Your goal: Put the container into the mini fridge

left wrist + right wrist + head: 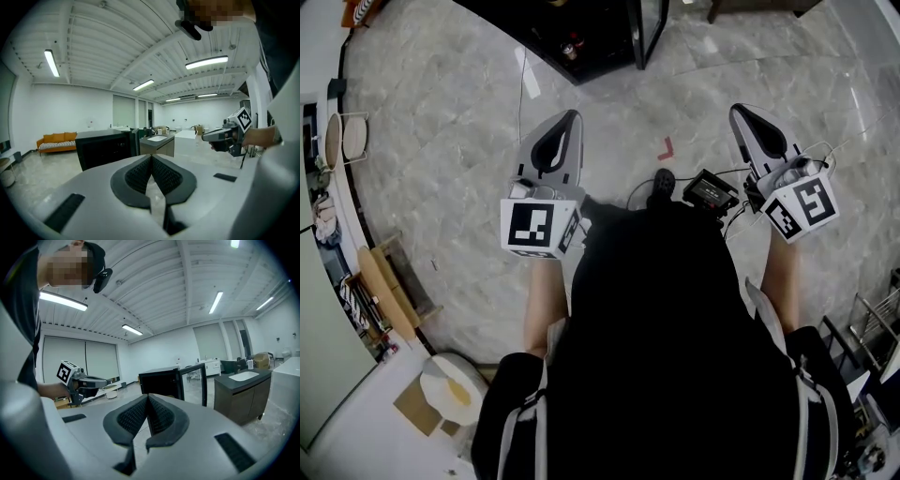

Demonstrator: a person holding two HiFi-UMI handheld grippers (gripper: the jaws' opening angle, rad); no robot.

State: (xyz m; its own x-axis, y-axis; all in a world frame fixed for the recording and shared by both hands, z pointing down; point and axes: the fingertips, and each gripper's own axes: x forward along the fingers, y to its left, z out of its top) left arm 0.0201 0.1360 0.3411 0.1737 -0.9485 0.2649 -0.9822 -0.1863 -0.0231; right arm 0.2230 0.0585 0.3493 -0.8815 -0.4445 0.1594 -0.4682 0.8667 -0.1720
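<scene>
Left gripper, right gripper; fingers together

The person wears a black top with pale grey straps over both shoulders. The left tongs and the right tongs have smooth light grey shells and black ribbed pads set in black surrounds. Each carries a white cube printed with black square markers. Thin black cables join the right tongs to a small black box.
</scene>
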